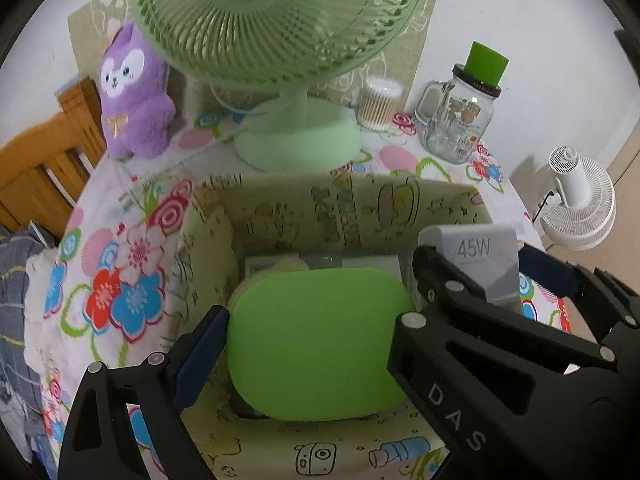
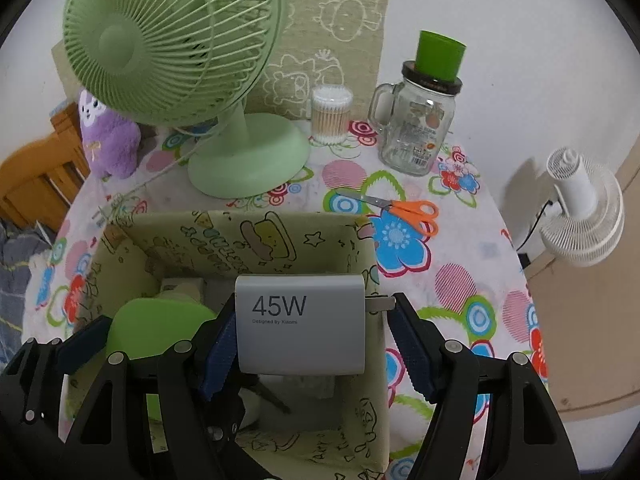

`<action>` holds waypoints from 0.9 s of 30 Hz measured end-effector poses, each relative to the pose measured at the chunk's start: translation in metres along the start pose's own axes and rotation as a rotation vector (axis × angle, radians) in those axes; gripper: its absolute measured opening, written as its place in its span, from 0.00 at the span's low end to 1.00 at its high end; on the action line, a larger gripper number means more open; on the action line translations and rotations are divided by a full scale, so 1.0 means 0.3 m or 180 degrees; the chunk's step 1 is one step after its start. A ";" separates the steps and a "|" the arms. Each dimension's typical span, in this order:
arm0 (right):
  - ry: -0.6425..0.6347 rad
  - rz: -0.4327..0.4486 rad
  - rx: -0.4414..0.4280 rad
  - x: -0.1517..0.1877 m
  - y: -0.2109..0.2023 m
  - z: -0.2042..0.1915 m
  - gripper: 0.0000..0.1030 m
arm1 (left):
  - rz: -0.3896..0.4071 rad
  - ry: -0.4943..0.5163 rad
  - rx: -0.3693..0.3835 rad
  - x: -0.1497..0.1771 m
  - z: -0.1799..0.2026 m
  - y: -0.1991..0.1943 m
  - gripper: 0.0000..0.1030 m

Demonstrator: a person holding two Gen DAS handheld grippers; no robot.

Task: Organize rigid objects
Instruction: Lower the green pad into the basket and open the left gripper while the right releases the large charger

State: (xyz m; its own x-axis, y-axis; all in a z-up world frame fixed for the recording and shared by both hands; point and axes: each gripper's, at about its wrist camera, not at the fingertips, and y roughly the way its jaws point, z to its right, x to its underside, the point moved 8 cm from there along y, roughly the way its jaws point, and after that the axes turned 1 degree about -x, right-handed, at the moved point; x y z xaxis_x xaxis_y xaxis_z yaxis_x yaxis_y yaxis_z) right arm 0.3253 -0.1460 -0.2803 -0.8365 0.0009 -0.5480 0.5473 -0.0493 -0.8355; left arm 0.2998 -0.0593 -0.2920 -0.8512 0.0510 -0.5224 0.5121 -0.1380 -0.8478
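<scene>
Clamping the flat green rounded case (image 1: 320, 344) in your left gripper (image 1: 312, 340) and the grey 45W charger block (image 2: 300, 324) in your right gripper (image 2: 308, 340), you hold both directly above the open printed fabric box (image 2: 248, 236); lower straight down.

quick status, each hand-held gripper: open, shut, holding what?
Left hand-held gripper: shut on the green case.
Right hand-held gripper: shut on the 45W charger.

"45W" and "Designed by Xiaomi" on grey charger (image 2: 300, 324), "DAS" on gripper (image 1: 316, 344)
</scene>
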 end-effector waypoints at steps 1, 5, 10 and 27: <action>-0.0017 0.0005 -0.0003 0.000 0.002 -0.001 0.71 | 0.0002 -0.0004 -0.0007 0.002 -0.002 0.000 0.96; -0.0060 0.0014 0.0000 -0.003 0.003 -0.008 0.72 | -0.0015 0.0073 -0.0049 0.005 -0.002 0.001 0.96; 0.0057 -0.0017 -0.0074 -0.010 -0.002 0.000 0.71 | 0.0065 0.0274 -0.0222 0.008 -0.004 -0.037 0.98; 0.0029 -0.0123 -0.0350 -0.013 0.046 -0.122 0.72 | -0.0160 0.0132 -0.0504 -0.008 -0.128 -0.009 0.99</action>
State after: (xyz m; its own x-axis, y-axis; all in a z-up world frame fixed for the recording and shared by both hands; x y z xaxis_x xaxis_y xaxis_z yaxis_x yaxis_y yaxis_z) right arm 0.3370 -0.1102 -0.2913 -0.8570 0.0098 -0.5152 0.5148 0.0609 -0.8552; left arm 0.3050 -0.0211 -0.2921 -0.8724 0.0952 -0.4795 0.4835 0.0232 -0.8750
